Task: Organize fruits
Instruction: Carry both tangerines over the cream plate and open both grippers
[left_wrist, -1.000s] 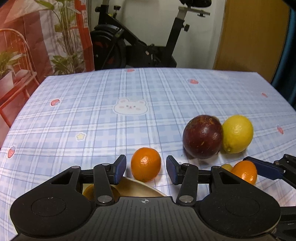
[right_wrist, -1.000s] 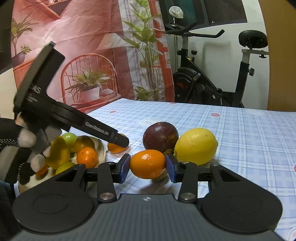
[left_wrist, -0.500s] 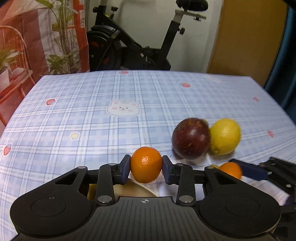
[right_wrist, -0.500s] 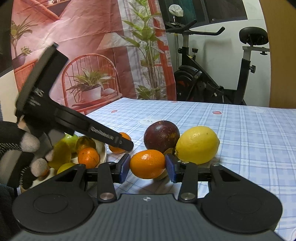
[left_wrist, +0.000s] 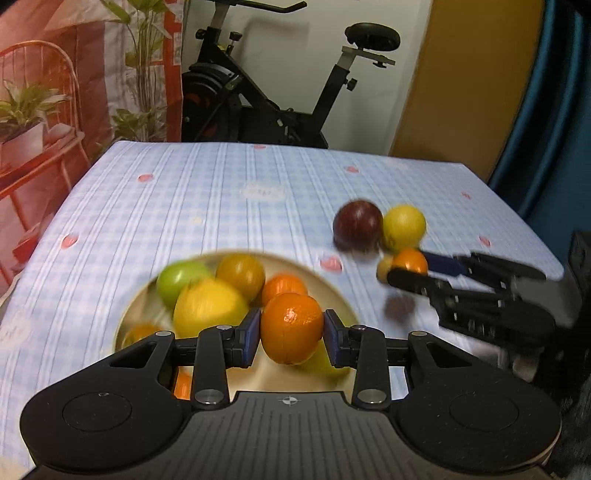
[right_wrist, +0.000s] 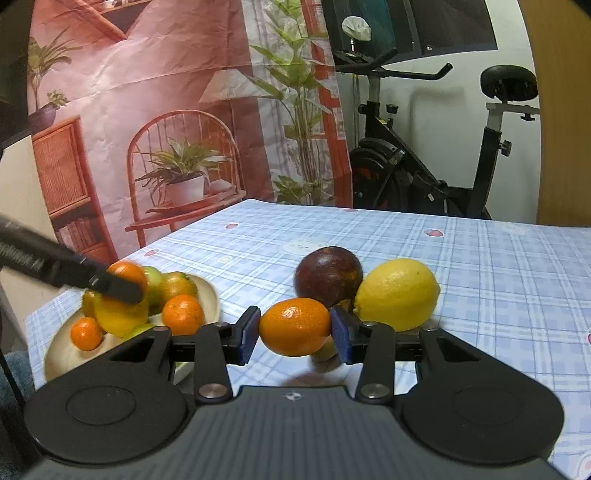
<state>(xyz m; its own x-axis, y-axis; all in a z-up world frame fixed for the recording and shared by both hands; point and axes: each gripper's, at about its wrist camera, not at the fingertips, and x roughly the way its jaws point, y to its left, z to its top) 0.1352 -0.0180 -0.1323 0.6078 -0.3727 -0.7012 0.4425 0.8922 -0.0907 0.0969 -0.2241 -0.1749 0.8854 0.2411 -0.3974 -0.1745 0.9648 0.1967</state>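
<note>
My left gripper (left_wrist: 291, 334) is shut on a small orange (left_wrist: 291, 326) and holds it above the cream bowl (left_wrist: 332, 295), which has a green fruit (left_wrist: 177, 278), a lemon (left_wrist: 207, 306) and several small oranges in it. My right gripper (right_wrist: 294, 334) is shut on another small orange (right_wrist: 295, 326), low over the checked tablecloth. Just behind that one sit a dark purple fruit (right_wrist: 328, 275) and a big lemon (right_wrist: 397, 293). In the right wrist view the left gripper's finger (right_wrist: 114, 288) shows over the bowl (right_wrist: 207, 295) with its orange (right_wrist: 127, 271).
A small yellowish fruit (right_wrist: 327, 350) lies on the cloth under my right gripper. The blue checked tablecloth (left_wrist: 221, 192) runs bare to the far edge. Beyond it stand an exercise bike (left_wrist: 280, 110) and a printed backdrop with a chair (right_wrist: 177, 155).
My left gripper closed on the small orange, lifted it off the cloth and carried it back over the bowl. The right gripper kept still with its orange.
</note>
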